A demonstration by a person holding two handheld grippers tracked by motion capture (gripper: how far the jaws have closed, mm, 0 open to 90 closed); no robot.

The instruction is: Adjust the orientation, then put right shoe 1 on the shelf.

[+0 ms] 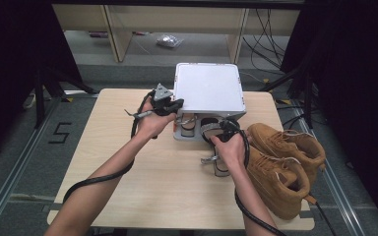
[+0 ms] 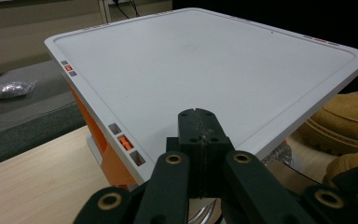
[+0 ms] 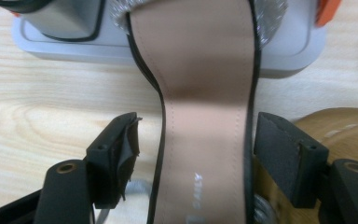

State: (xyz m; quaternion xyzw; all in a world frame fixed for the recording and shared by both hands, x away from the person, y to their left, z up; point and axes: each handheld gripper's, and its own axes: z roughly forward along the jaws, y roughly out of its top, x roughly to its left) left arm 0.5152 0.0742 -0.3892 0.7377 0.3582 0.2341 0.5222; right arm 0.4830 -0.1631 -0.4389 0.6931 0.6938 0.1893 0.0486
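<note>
You are working at a pale wooden table [image 1: 128, 162], your forearms coming in from its near edge. At the far middle of it stands a grey shoe box [image 1: 197, 133] whose white lid [image 1: 207, 87] is raised, its flat top facing up and tilted toward you; in the left gripper view the same lid [image 2: 205, 70] spreads out ahead of the jaws, with orange fittings along its near edge. To the right of the box lie two tan suede boots [image 1: 283, 162], side by side, toes pointing toward the box and heels toward the table's near right corner. Your left gripper [image 1: 174, 104] sits at the lid's near left corner; its jaws are pressed fully together at the lid's near edge, and you cannot tell from here whether the edge is pinched between them. Your right gripper [image 1: 222, 129] is just in front of the box's open side, over a high-heeled sandal [image 3: 205, 107]. The sandal's long axis runs straight away from that gripper: its toe end, with a glittery silver strap, points into the box and rests on its grey floor, while the heel end lies back between the jaws. Those jaws stand apart, one on each side of the beige insole, the right one close against its edge, not clamping it.
</note>
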